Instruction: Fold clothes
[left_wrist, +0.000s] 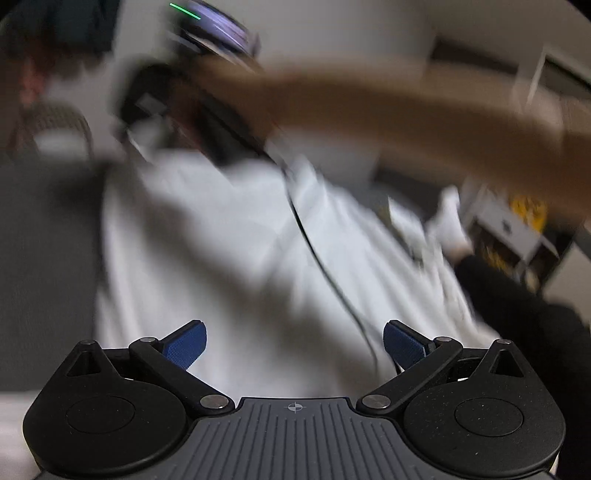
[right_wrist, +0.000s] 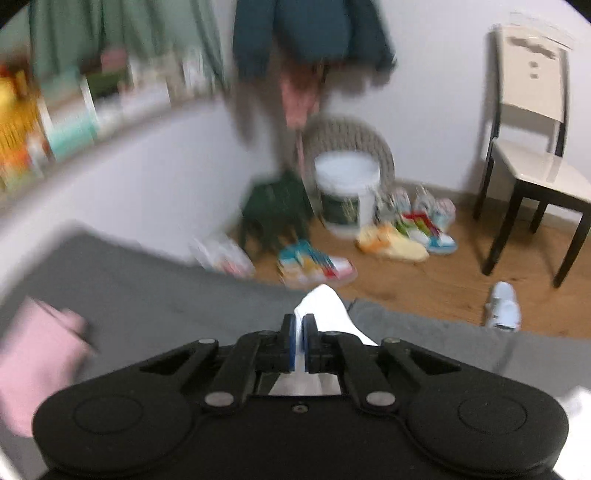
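A white garment lies spread over the grey surface in the blurred left wrist view. My left gripper hovers over its near part, open, its blue pads wide apart with nothing between them. Beyond it, a person's bare forearm reaches across to the other gripper device at the garment's far end. In the right wrist view my right gripper is shut on a corner of the white garment, which sticks out past the fingertips above the grey surface.
A pink cloth lies on the grey surface at the left. Past the surface's edge the wooden floor holds colourful shoes, a white bucket, a dark green stool and a chair. A white shelf unit stands at the right.
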